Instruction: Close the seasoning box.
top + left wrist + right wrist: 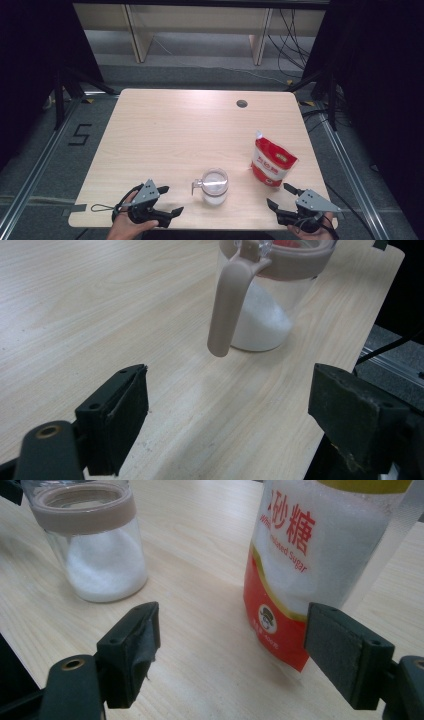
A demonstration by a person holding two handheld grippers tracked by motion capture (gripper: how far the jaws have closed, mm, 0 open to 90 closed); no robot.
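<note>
1. A clear glass jar point(215, 187) with a beige collar stands upright near the front edge of the pale wooden table point(175, 130); take it as the landmark. It is partly filled with white grains heaped at the bottom.
2. The jar's beige handle point(227, 305) hangs down from the collar on the side that faces the left gripper.
3. The left gripper point(171, 200) sits just to the left of the jar, held low over the table by the person's left hand point(127, 225). Its jaws are spread wide with only bare tabletop between them; the handle is just ahead of them, not touched.
4. A red and white sugar bag point(272, 161) stands upright to the right of the jar and a little farther back, apart from it. Its top corner is cut off.
5. The right gripper point(282, 195) rests to the right of the jar, just in front of the bag. Its jaws gape wide too, gripping nothing; the bag's lower edge stands just beyond them.
6. Far behind the jar, a small round hole point(242, 103) marks the table's back edge.
</note>
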